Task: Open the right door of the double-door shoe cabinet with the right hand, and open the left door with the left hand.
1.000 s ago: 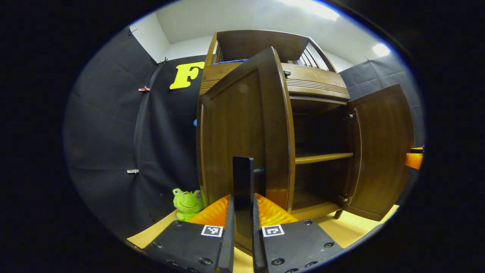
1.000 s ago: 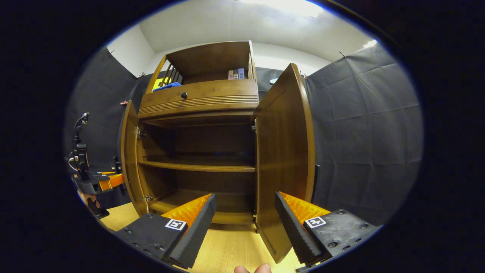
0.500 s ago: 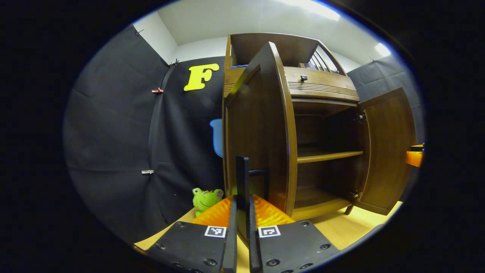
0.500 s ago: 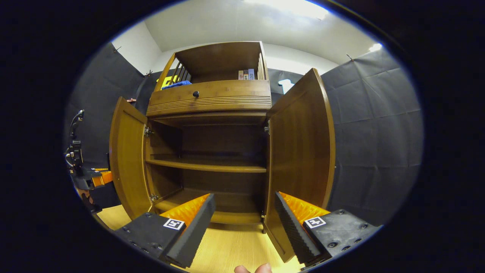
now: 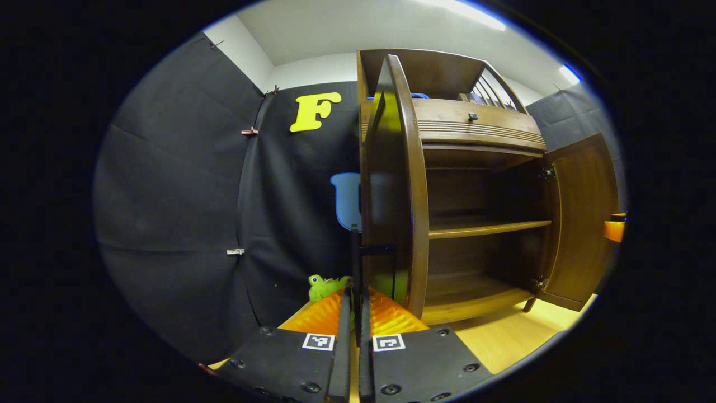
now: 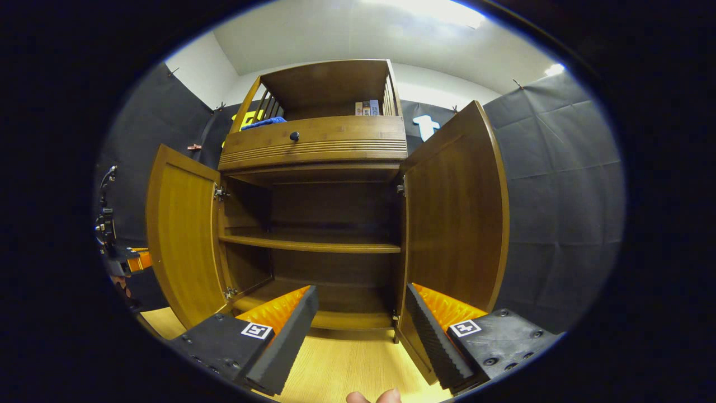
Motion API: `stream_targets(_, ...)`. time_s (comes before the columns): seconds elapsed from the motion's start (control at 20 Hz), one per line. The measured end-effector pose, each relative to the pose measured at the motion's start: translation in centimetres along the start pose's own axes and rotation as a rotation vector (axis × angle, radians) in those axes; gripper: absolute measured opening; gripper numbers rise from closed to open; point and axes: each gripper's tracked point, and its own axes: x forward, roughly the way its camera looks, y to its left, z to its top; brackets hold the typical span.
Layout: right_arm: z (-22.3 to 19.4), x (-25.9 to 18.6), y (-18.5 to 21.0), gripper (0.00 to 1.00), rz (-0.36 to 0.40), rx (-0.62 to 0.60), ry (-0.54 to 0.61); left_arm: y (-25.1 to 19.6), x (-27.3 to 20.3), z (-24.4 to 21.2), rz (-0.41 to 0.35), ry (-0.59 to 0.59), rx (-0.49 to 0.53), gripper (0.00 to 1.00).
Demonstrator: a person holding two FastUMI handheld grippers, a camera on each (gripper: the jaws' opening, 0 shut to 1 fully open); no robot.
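Note:
The brown wooden shoe cabinet (image 6: 319, 140) stands with both doors swung out. In the left gripper view the left door (image 5: 391, 184) is seen almost edge-on, and my left gripper (image 5: 354, 336) is shut on its thin black handle (image 5: 354, 263). The right door (image 5: 582, 218) stands wide open beyond it. In the right gripper view my right gripper (image 6: 361, 302) is open and holds nothing, in front of the cabinet's bare lower shelves (image 6: 310, 244). It sits between the left door (image 6: 182, 240) and the right door (image 6: 456, 212). The left gripper (image 6: 126, 263) shows behind the left door.
A green frog toy (image 5: 324, 286) sits on the light wooden floor (image 6: 341, 364) by the cabinet's left side. A drawer with a black knob (image 6: 293, 136) sits above the doors, with an open top shelf holding small items. A fingertip (image 6: 372, 397) shows at the bottom edge.
The left door has swung farther open with my left gripper shut on its handle. The right gripper stayed open and the right door stands a little wider in its view.

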Motion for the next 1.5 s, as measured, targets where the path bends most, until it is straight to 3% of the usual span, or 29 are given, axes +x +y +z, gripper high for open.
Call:
stream_targets(0.25,-0.1,0.4,-0.5,0.99,-0.027,0.014,0.001,1.6,-0.3,0.0,-0.026,0.010,-0.024,0.11)
stream_targets(0.4,-0.3,0.6,-0.8,1.00,-0.038,0.024,0.008,2.2,-1.2,0.4,-0.005,-0.001,-0.017,0.11)
stream_targets(0.45,-0.4,0.6,-0.8,0.95,-0.037,0.023,0.009,2.2,-1.5,0.6,0.001,-0.006,-0.011,0.11)
stream_targets(0.5,-0.4,0.7,-0.8,0.99,-0.036,0.021,0.009,2.1,-1.8,0.8,0.008,-0.011,-0.006,0.11)
stream_targets(0.7,-0.4,0.4,-0.5,0.99,-0.023,0.010,0.005,2.4,-2.8,1.3,0.048,-0.018,0.016,0.15)
stream_targets(0.75,-0.4,0.2,-0.5,0.95,-0.021,0.012,0.004,2.3,-3.0,1.4,0.052,-0.016,0.016,0.25)
stream_targets(1.0,-0.2,-0.1,-0.4,0.99,-0.004,0.023,0.002,3.4,-5.5,2.0,0.117,-0.033,0.054,0.72)
stream_targets(1.05,-0.2,-0.2,-0.3,0.96,0.002,0.021,0.004,3.2,-5.9,2.2,0.118,-0.039,0.053,0.75)
stream_targets(1.2,-0.3,-0.5,0.5,0.99,0.027,0.016,0.004,2.4,-7.1,2.1,0.099,-0.035,0.047,0.99)
stream_targets(1.4,-0.5,-0.8,1.2,0.99,0.048,0.016,0.006,0.9,-7.9,2.3,0.085,-0.036,0.049,0.94)
stream_targets(1.5,-0.6,-0.8,1.4,1.00,0.055,0.014,0.007,-0.6,-8.0,2.5,0.062,-0.038,0.051,0.96)
